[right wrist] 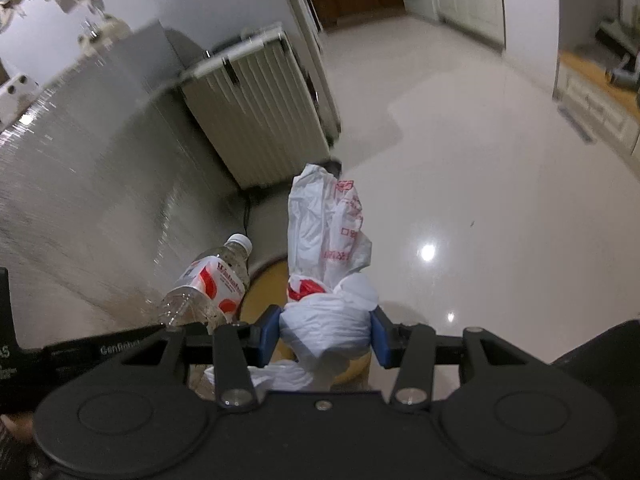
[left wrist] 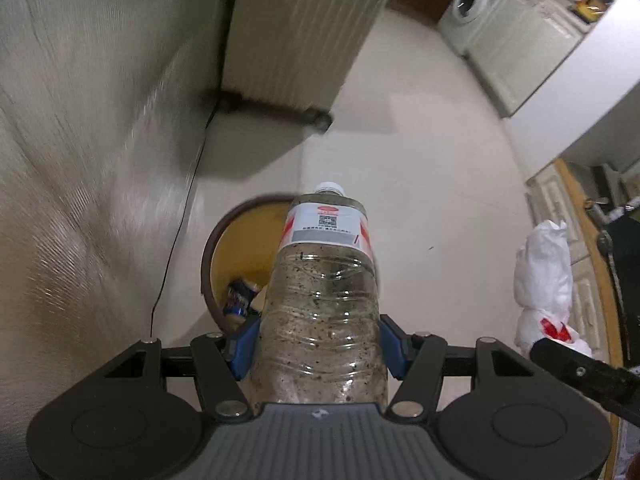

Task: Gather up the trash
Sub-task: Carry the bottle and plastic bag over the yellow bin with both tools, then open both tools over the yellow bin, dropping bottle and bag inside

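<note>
The jaws of the left gripper [left wrist: 320, 344] stand about half open in the left wrist view, their blue pads [left wrist: 245, 350] pressed against both sides of a clear plastic bottle [left wrist: 326, 300], which they hold lengthwise with its white cap pointing away from the camera. The bottle is speckled inside with dark grime and carries a white and red label near the neck. The gripper tips steeply down, so the bottle hangs over the round bin [left wrist: 224, 248], a dark-rimmed tub with a yellowish inside, its neck reaching past the bin's far rim. A crumpled blue wrapper [left wrist: 239, 299] lies in the bin, just left of the bottle's body. Beyond the bin a ribbed white radiator [left wrist: 296, 36] stands against the wall, and a thin black cable [left wrist: 180, 216] runs down the wall to the left of the bin. To the right of the bin the white plastic bag [left wrist: 544, 280] shows, held up by the other gripper. In the right wrist view the jaws of the right gripper [right wrist: 326, 334] are partly open and clamped on the knotted, bunched part of that bag, whose loose end with red print stands up beyond the pads. This gripper also points downward, the bag hanging above the bin's near rim, with the bottle just left of it.
</note>
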